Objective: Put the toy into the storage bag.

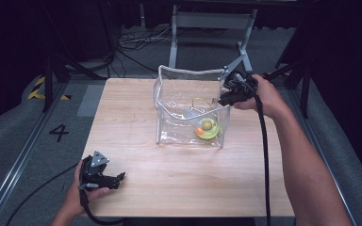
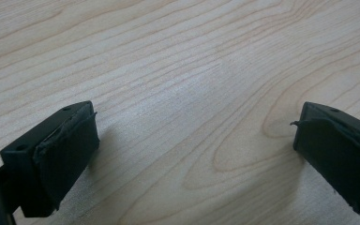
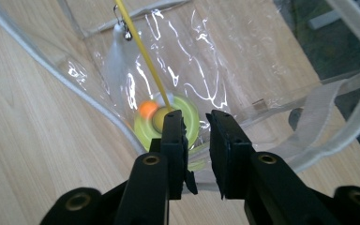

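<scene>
- Clear plastic bag (image 1: 188,106), open-topped, upright at counter (image 1: 132,122) centre, slightly toward 1 o'clock.
- Yellow-green disc toy (image 1: 208,128) lying on bag floor at bag's 4 o'clock corner; orange ball (image 1: 200,131) touching its 8 o'clock edge, olive knob on top.
- Thin yellow cord (image 3: 143,56) running up from disc toward bag rim; small metal clip near its upper end in right gripper view.
- Right gripper (image 1: 227,98) held above bag's 2 o'clock rim, pointing down into bag. Jaws parted by a narrow gap, nothing between pads, no grip on anything; disc and ball seen just past the tips (image 3: 197,123).
- Left gripper (image 1: 121,177) resting at counter's 7 o'clock corner, well apart from bag. Jaws wide open, empty, bare wood between them (image 2: 192,140).
- Cables trailing off counter's near edge from both grippers.
</scene>
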`<state>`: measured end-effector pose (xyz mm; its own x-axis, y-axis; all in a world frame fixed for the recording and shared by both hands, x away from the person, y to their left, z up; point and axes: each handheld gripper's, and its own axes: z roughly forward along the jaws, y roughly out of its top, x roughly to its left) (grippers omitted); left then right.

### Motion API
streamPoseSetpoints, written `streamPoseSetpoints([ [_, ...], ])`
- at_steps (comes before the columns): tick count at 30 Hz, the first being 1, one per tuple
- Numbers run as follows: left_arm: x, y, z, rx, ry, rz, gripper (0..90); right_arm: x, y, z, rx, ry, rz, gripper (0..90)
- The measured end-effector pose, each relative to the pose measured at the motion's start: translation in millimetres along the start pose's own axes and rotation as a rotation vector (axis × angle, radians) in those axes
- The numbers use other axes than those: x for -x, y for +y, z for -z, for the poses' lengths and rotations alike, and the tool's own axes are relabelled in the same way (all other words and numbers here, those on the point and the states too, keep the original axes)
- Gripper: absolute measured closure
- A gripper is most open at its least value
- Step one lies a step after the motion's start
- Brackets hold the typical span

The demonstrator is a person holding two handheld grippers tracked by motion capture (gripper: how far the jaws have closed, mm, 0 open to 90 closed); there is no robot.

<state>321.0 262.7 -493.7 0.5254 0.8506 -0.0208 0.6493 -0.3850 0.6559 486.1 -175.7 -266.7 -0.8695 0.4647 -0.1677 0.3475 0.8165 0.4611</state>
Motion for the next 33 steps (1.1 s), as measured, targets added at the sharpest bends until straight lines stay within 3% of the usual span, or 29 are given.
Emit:
streamPoseSetpoints([
  [6, 0.0, 0.0, 0.0, 0.000, 0.000, 0.001, 0.6, -5.5, -7.9, 16.5, 0.077, -0.043, -0.007, 67.6],
  [13, -0.1, 0.0, 0.0, 0.001, 0.000, 0.000, 0.6, -9.5, -17.3, 29.6, 0.119, -0.101, -0.021, 55.9],
  [18, 0.0, -0.1, 0.1, 0.001, -0.001, -0.001, 0.6, -13.2, -29.1, 37.2, 0.137, -0.116, -0.032, 47.1],
  [23, -0.1, -0.2, 0.4, 0.000, 0.001, -0.002, 0.8, -17.6, -45.6, 44.9, 0.197, -0.124, -0.066, 32.7],
  [33, 0.0, -0.2, 0.4, 0.000, 0.001, -0.002, 0.8, -24.4, -76.2, 52.6, 0.208, -0.179, -0.063, 25.2],
])
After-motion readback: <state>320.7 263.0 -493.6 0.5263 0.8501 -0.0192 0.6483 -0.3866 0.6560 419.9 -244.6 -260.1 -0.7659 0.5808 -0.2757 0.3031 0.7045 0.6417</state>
